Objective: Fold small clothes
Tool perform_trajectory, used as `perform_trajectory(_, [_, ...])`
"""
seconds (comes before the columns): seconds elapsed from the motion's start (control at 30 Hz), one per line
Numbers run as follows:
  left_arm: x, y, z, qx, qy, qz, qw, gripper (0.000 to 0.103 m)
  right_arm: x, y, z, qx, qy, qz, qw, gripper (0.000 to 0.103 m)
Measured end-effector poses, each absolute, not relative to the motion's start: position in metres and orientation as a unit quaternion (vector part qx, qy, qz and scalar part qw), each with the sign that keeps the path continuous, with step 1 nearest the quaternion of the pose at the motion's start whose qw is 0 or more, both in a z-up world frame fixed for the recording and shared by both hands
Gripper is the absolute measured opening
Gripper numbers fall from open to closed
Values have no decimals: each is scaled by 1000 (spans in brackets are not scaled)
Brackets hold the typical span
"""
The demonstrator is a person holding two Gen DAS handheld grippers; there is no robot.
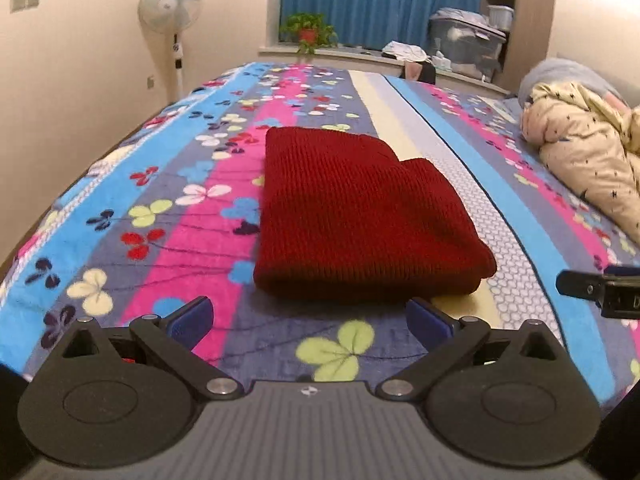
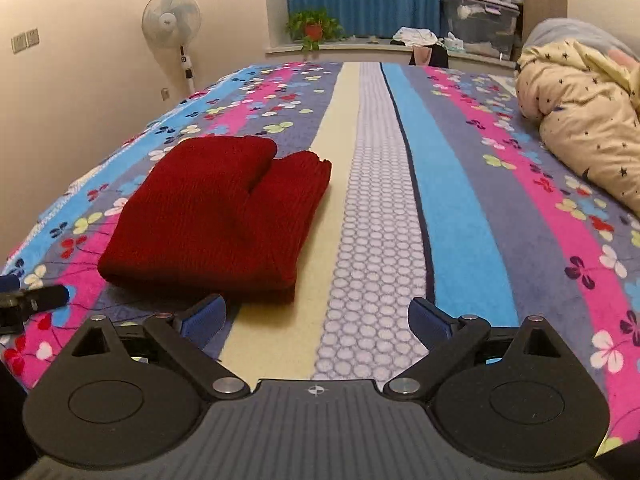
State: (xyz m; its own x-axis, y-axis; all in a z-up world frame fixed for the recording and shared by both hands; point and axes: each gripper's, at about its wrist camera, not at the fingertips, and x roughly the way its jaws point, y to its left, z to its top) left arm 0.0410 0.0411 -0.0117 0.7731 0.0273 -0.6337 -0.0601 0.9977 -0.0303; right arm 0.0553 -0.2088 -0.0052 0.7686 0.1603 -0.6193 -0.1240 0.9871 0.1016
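The sweater, a dark red ribbed knit, lies folded into a thick, roughly rectangular bundle on the blanket. Its near edge is a rounded fold; at the far side two layers step apart, leaving a notch between them. The surface shows fine vertical ribbing with no loose sleeve trailing out.

The blanket is a plush fleece, striped lengthwise in blue, pink, grey-violet and cream, printed with clover-like leaves; one pale stripe carries a honeycomb of small circles.

The left gripper hangs released just short of the sweater's near edge, its blue-padded fingers spread wide with only blanket between them. The right gripper is likewise released, jaws fully apart over the cream and honeycomb stripes, the sweater lying to its left and just beyond its left finger. Neither tool touches the cloth. Both bodies are matt black plastic with round pivot discs and a ribbed grey centre plate.

At the right edge of the bed a cream quilt, star-printed and puffy, lies bunched. A white pedestal fan stands against the wall.
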Motion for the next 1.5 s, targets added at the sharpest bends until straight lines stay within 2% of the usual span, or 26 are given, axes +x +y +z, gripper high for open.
perform_trajectory(1.5, [50, 37, -17, -6, 317, 6, 949, 103, 53, -202, -16, 7, 329, 95, 939, 98])
